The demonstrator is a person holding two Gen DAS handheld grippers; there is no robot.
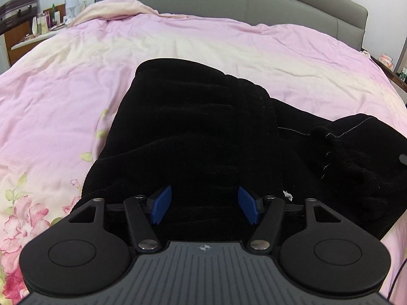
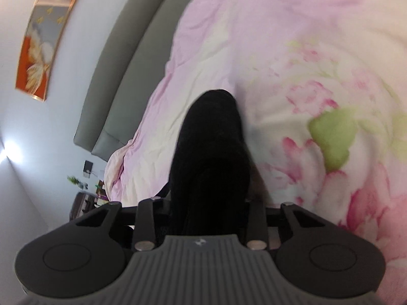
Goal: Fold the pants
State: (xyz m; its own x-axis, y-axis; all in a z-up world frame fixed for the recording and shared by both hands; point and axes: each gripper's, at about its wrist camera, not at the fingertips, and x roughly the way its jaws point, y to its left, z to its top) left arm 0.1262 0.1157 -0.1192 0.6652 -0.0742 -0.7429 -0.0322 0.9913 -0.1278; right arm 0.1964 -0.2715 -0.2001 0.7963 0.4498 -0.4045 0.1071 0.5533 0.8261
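Note:
Black pants [image 1: 203,132] lie bunched on a pink floral duvet [image 1: 63,96], spread from the middle toward the right edge. My left gripper [image 1: 204,207] hovers just over their near edge; its blue pads [image 1: 161,207] stand wide apart and hold nothing. In the right wrist view my right gripper [image 2: 207,203] is shut on a fold of the black pants [image 2: 211,147]; the cloth runs forward from between the fingers and hides the pads. That view is tilted and blurred, with the duvet [image 2: 318,63] beyond.
A grey padded headboard [image 1: 229,0] runs along the far side of the bed. A bedside table with bottles [image 1: 43,25] stands at the far left. A framed picture [image 2: 43,38] hangs on the wall.

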